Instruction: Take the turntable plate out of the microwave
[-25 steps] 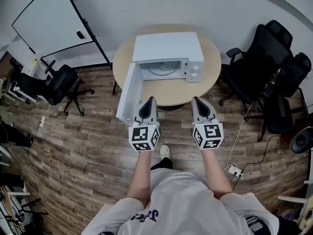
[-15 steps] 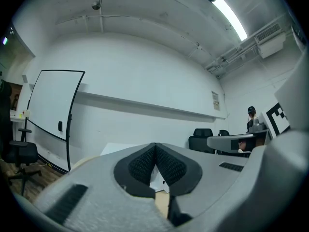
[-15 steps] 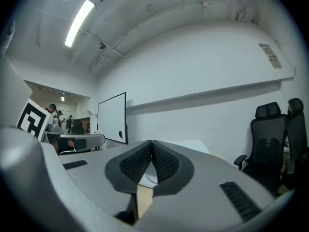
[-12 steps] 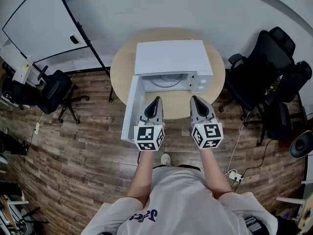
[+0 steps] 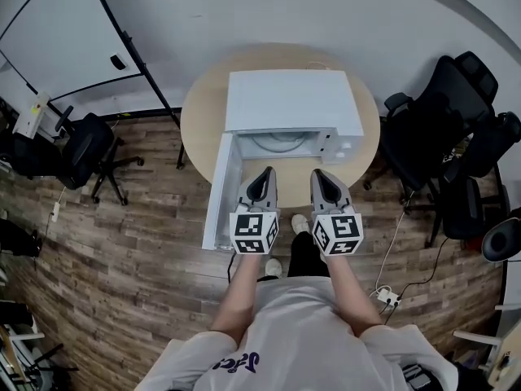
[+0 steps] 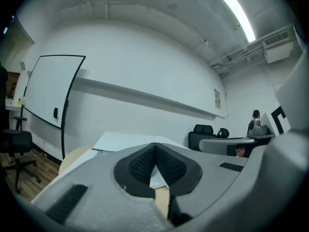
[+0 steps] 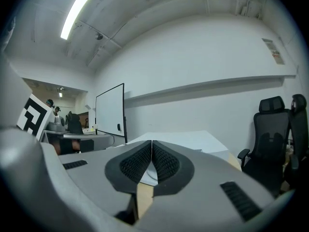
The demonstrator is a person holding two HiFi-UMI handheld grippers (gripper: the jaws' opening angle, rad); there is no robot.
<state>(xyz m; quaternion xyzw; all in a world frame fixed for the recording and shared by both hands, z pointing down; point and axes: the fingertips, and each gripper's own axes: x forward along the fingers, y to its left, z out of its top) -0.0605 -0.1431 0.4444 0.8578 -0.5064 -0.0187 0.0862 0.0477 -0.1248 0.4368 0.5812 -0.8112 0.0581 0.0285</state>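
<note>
A white microwave [image 5: 289,104] stands on a round wooden table [image 5: 199,112], its door [image 5: 221,187] swung open to the left. Inside the cavity lies the glass turntable plate [image 5: 279,141], only its front part showing. My left gripper [image 5: 263,177] and right gripper [image 5: 317,175] hover side by side just in front of the opening, both shut and empty. In the left gripper view the shut pads [image 6: 155,164] point at the microwave's white top [image 6: 125,141]. In the right gripper view the pads [image 7: 151,161] meet in the same way, with the microwave [image 7: 193,140] beyond them.
Black office chairs [image 5: 456,149] stand at the right and another chair [image 5: 77,149] at the left. A whiteboard [image 5: 57,35] leans at the upper left. A power strip [image 5: 387,298] lies on the wooden floor at the right. The person's foot [image 5: 299,223] shows between the grippers.
Both grippers have moved forward toward the microwave's opening and closer together. The person has stepped nearer to the table. The jaws have stayed shut.
</note>
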